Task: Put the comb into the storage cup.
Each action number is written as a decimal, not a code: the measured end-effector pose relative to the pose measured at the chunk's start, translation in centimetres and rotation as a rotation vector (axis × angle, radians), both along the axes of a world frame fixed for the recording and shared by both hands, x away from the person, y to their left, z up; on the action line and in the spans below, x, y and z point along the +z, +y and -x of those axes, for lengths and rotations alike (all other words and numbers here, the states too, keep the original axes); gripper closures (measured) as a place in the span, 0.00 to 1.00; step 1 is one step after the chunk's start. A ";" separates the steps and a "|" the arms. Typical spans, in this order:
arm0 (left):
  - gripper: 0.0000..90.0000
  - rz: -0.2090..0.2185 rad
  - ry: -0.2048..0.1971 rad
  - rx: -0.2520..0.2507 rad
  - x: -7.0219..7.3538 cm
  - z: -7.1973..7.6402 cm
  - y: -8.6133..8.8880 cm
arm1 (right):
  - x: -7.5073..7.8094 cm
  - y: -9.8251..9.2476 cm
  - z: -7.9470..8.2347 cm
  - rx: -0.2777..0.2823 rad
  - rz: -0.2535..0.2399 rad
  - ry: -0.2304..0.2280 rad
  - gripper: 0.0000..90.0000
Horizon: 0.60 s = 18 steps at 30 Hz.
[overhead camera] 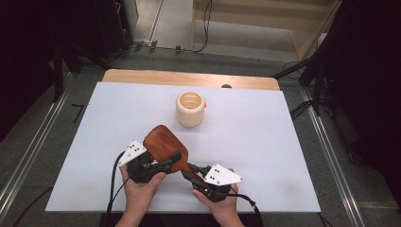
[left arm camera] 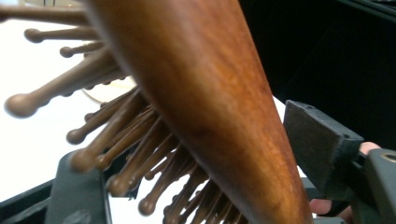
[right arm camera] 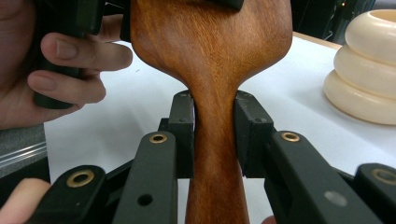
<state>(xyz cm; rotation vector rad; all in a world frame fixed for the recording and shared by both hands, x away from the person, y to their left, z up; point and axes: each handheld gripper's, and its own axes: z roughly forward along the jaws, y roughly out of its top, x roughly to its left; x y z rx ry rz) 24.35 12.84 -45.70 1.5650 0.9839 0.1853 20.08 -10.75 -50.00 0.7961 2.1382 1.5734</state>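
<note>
My right gripper [right arm camera: 215, 135] sits closest to me, its two black jaws pressed flat against either side of the brush [right arm camera: 212, 51] handle just below where the wood flares into the head, so it has a firm clamp on the neck. The brush [overhead camera: 163, 144] is a reddish-brown wooden paddle with its smooth back turned up; it lies tilted above the white table [overhead camera: 265, 142], with the head pointing away from me and to my left. My left gripper [overhead camera: 158, 165] reaches in at the side of that head, just beside my right one. In the left gripper view the brush [left arm camera: 210, 93] runs diagonally between my jaws, its wooden pins [left arm camera: 116, 154] splaying towards one jaw and its polished back facing the other; the jaws are about half open, and I cannot tell whether the pads press on the wood yet. My left hand [right arm camera: 56, 60] wraps around that gripper's body right next to the head. Beyond the brush, well apart from it towards the far edge of the table, a cream ribbed cup [overhead camera: 190, 109] stands upright.
</note>
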 end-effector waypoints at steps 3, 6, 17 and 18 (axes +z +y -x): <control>0.41 0.020 0.008 -0.033 0.0 0.0 0.1 | -0.3 0.0 -0.2 -0.002 -0.006 0.012 0.77; 0.49 0.035 0.015 -0.074 0.1 0.0 0.0 | -0.5 0.1 -0.3 0.007 -0.008 0.019 0.77; 0.60 0.083 -0.002 -0.135 0.8 0.1 0.4 | 0.0 -0.2 -0.7 0.036 -0.039 0.011 0.72; 0.61 0.081 -0.002 -0.138 0.8 0.1 0.5 | 0.1 -0.3 -0.7 0.044 -0.043 0.016 0.69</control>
